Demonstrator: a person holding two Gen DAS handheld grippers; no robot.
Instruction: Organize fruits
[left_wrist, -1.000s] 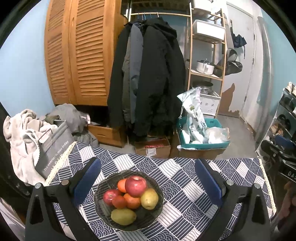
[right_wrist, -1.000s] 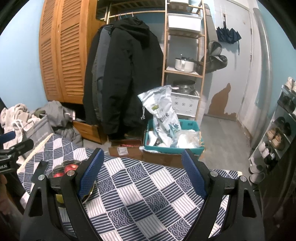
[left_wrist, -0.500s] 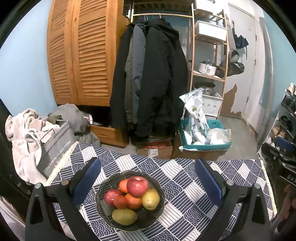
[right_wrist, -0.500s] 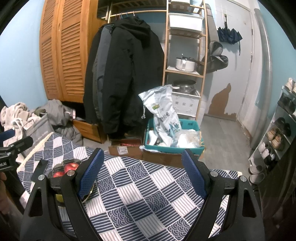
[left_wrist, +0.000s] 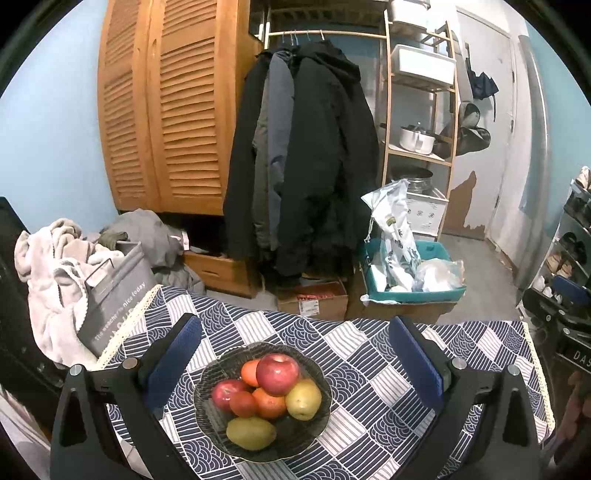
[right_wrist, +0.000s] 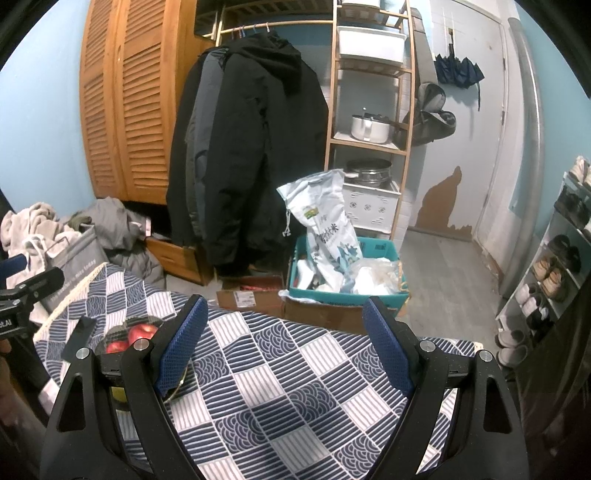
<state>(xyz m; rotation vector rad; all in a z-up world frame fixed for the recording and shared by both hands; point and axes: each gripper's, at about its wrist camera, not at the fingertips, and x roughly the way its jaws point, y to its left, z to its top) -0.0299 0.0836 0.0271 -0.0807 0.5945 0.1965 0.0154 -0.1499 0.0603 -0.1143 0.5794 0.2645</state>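
A dark glass bowl (left_wrist: 317, 421) sits on the blue patterned tablecloth (left_wrist: 373, 350). It holds a pile of fruit: a red apple on top (left_wrist: 277, 373), another red apple (left_wrist: 226, 393), oranges (left_wrist: 271, 402), and two yellow-green pears (left_wrist: 303, 399) (left_wrist: 251, 432). My left gripper (left_wrist: 293, 354) is open and empty, with the bowl between and below its blue pads. My right gripper (right_wrist: 284, 343) is open and empty over bare tablecloth (right_wrist: 280, 384). In the right wrist view the bowl's apples (right_wrist: 142, 334) show at far left, partly hidden behind my left finger.
Beyond the table's far edge stand a teal bin with bags (left_wrist: 410, 273), cardboard boxes (left_wrist: 314, 301), hanging dark coats (left_wrist: 306, 166), a wooden shelf rack (left_wrist: 421, 129) and a louvred wardrobe (left_wrist: 166, 110). A grey laundry basket with cloths (left_wrist: 92, 280) is at the table's left corner. Shoe racks (right_wrist: 561, 251) stand at right.
Both views have tilted slightly, so the bowl sits a touch lower in the left wrist view. Nothing was grasped or released.
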